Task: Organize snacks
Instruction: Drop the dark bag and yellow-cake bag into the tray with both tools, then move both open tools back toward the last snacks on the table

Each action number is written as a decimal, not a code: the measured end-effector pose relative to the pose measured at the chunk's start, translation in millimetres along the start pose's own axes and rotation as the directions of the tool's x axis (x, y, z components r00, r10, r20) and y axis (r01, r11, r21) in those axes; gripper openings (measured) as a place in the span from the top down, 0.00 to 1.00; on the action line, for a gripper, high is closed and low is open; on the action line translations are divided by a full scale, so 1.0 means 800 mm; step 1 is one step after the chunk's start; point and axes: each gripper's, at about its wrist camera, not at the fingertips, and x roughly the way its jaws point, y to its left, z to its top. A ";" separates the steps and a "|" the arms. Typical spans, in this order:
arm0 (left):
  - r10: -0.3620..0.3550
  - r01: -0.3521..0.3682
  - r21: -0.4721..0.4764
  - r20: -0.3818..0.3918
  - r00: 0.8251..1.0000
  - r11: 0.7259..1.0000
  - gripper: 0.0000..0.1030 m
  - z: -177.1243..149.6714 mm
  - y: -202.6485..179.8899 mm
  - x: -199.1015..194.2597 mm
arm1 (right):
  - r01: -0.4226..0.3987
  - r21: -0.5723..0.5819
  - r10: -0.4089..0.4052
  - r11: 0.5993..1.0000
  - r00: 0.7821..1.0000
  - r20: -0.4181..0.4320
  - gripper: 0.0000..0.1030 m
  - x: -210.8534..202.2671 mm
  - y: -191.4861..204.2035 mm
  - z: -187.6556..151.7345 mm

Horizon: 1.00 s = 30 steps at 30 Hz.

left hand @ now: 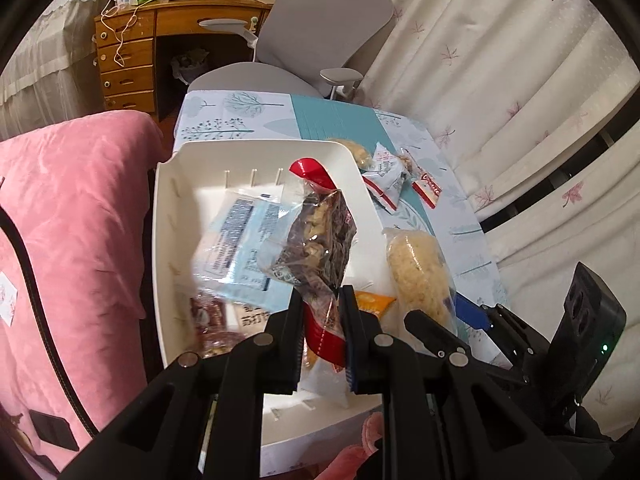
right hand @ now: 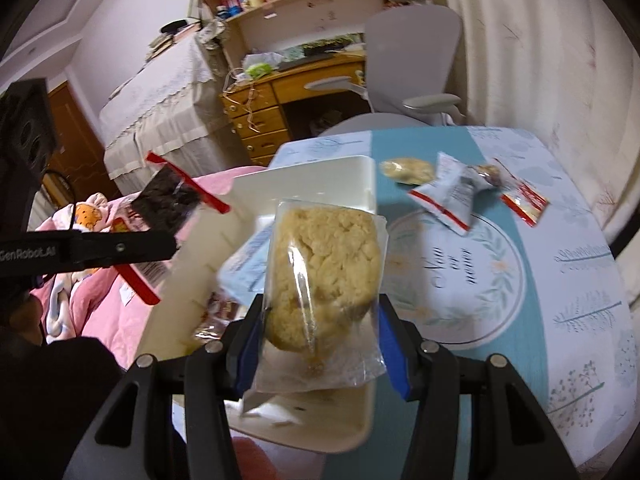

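Note:
My left gripper [left hand: 322,300] is shut on a dark snack packet [left hand: 316,232] with red ends, hanging over the white bin [left hand: 168,200]. In the bin lie a light blue packet [left hand: 236,244], a brown packet [left hand: 208,316] and an orange one [left hand: 374,302]. My right gripper [right hand: 320,304] is shut on a clear-wrapped pale pastry [right hand: 324,256], held above the bin's [right hand: 304,172] near right side. From this side the left gripper [right hand: 170,240] and its dark packet [right hand: 168,200] show at the left. On the table lie another pastry [right hand: 408,170], a white-and-red packet [right hand: 452,196] and a small red packet [right hand: 524,202].
The bin stands at the left edge of a blue-and-white patterned table [right hand: 560,280]. Pink bedding [left hand: 72,220] lies along the table's left. A grey office chair [left hand: 320,28] and a wooden desk [left hand: 132,52] stand beyond, and pale curtains [left hand: 500,80] hang at the right.

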 end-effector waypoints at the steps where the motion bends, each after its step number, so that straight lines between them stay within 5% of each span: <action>1: 0.000 0.000 0.002 0.003 1.000 1.000 0.86 0.000 0.002 -0.002 | -0.009 -0.006 0.009 1.000 1.000 0.006 0.49 -0.001 0.004 -0.001; 4: 0.015 -0.015 0.000 0.009 1.000 1.000 0.83 -0.003 0.007 -0.006 | -0.019 -0.018 0.019 1.000 1.000 0.012 0.49 -0.001 0.017 -0.004; 6: 0.048 -0.048 -0.001 0.002 0.999 0.999 0.66 -0.005 0.010 -0.007 | -0.027 -0.019 0.027 0.999 1.000 0.000 0.43 0.002 0.021 -0.006; 14: 0.085 -0.084 0.033 -0.049 0.995 0.996 0.45 -0.018 0.002 0.006 | 0.002 0.016 -0.001 1.000 1.000 -0.028 0.36 -0.003 0.016 -0.025; 30: 0.119 -0.095 0.161 -0.148 0.982 0.982 0.25 -0.032 -0.067 0.062 | 0.116 0.111 -0.101 0.987 0.986 -0.132 0.35 -0.027 -0.043 -0.065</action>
